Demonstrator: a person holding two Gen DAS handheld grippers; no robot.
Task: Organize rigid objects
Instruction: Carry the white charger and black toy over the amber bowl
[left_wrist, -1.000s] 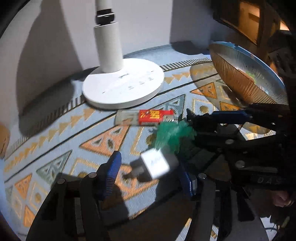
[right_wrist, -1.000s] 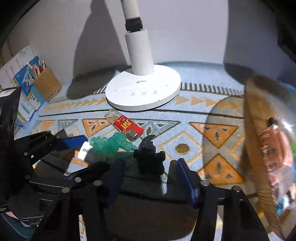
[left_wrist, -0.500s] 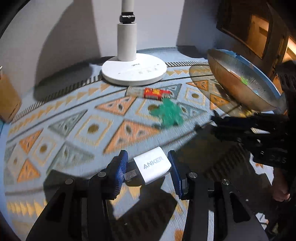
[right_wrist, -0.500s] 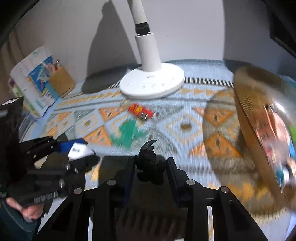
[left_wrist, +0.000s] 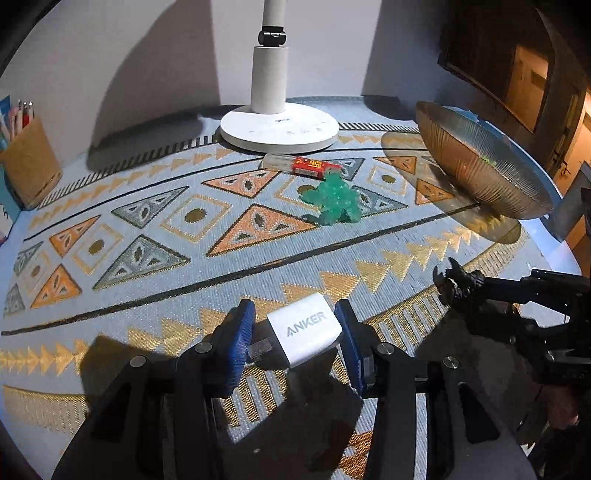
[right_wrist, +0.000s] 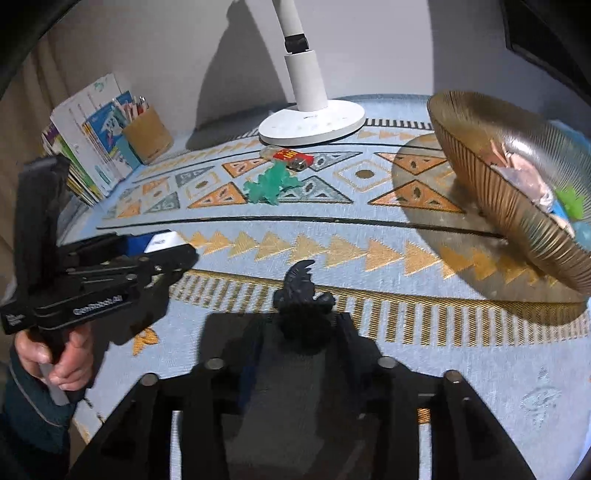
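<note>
My left gripper (left_wrist: 293, 319) is shut on a white Anker charger (left_wrist: 306, 332), pinched between its blue pads just above the near edge of the patterned mat (left_wrist: 184, 266). My right gripper (right_wrist: 303, 326) has a black dragon-like figure (right_wrist: 301, 295) upright between its fingers. Its jaws are opening, with the pads still against the figure. The left wrist view shows that figure (left_wrist: 458, 282) at the right gripper's tips. A green toy (left_wrist: 332, 201) and a red lighter (left_wrist: 310, 166) lie on the mat further back.
A white lamp base (left_wrist: 279, 127) stands at the back of the mat. At the right, a ribbed glass bowl (right_wrist: 480, 155) holds several items. A brown pen holder (right_wrist: 147, 133) and books (right_wrist: 88, 136) stand at the back left. A hand (right_wrist: 55, 362) grips the left gripper's handle.
Both grippers have drawn back from the lamp to the mat's near edge. The left closed on the charger and the right on the black figure, carrying them away from the green toy.
</note>
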